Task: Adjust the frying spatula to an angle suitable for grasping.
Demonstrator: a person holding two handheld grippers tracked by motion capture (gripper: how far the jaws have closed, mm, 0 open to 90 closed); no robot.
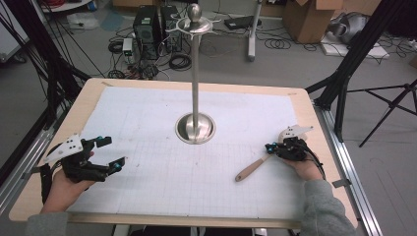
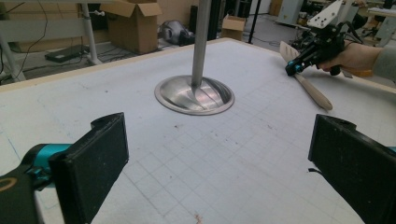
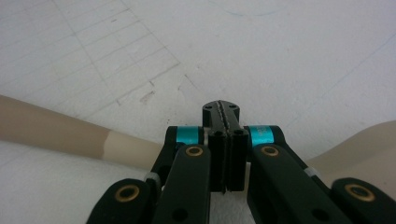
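Left gripper (image 1: 109, 153) sits near the table's (image 1: 86, 98) left edge, jaws spread wide, gripping nothing. Right gripper (image 1: 271, 148) near the right edge has jaws pressed together over the wooden spatula (image 1: 252, 168); whether it's actually pinched, can't tell. Spatula's long axis runs from that gripper toward the front edge, handle left; steel stand (image 1: 195, 127) beyond, mid-table.

- High view looks forward and down from above the person's side over the whole table (image 1: 301, 101)
- Left gripper view sits low, facing the steel stand (image 2: 195, 93); both share it
- Right gripper view hangs close above the gridded mat (image 3: 140, 51)
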